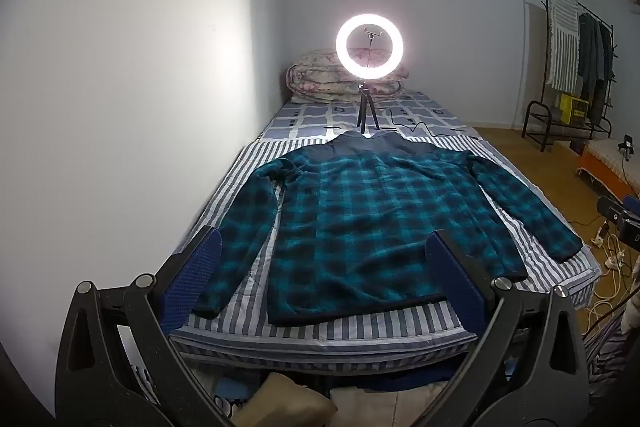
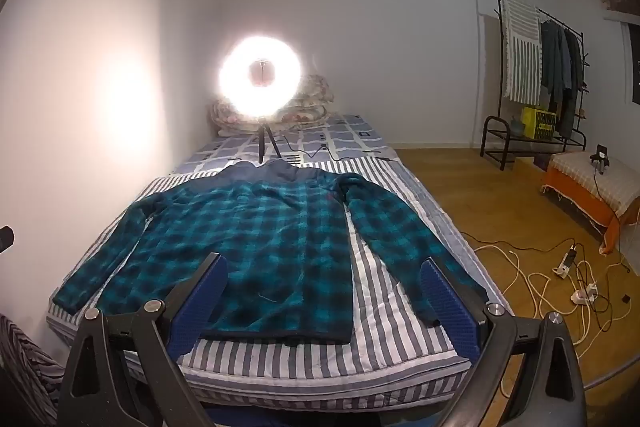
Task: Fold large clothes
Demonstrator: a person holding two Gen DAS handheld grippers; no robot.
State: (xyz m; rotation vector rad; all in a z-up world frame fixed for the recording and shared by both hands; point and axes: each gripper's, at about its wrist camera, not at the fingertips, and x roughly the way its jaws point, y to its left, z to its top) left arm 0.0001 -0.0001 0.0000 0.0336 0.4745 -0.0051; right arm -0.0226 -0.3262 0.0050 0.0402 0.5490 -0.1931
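A teal and black plaid fleece jacket lies flat on the striped bed sheet, collar toward the far end, both sleeves spread out. It also shows in the right wrist view. My left gripper is open and empty, held above the bed's near edge in front of the jacket's hem. My right gripper is open and empty, above the near edge by the hem and the right sleeve cuff. Neither gripper touches the jacket.
A lit ring light on a small tripod stands on the bed beyond the collar, with a cable and folded quilts behind. A wall runs along the bed's left. A clothes rack, a low covered stool and floor cables are at right.
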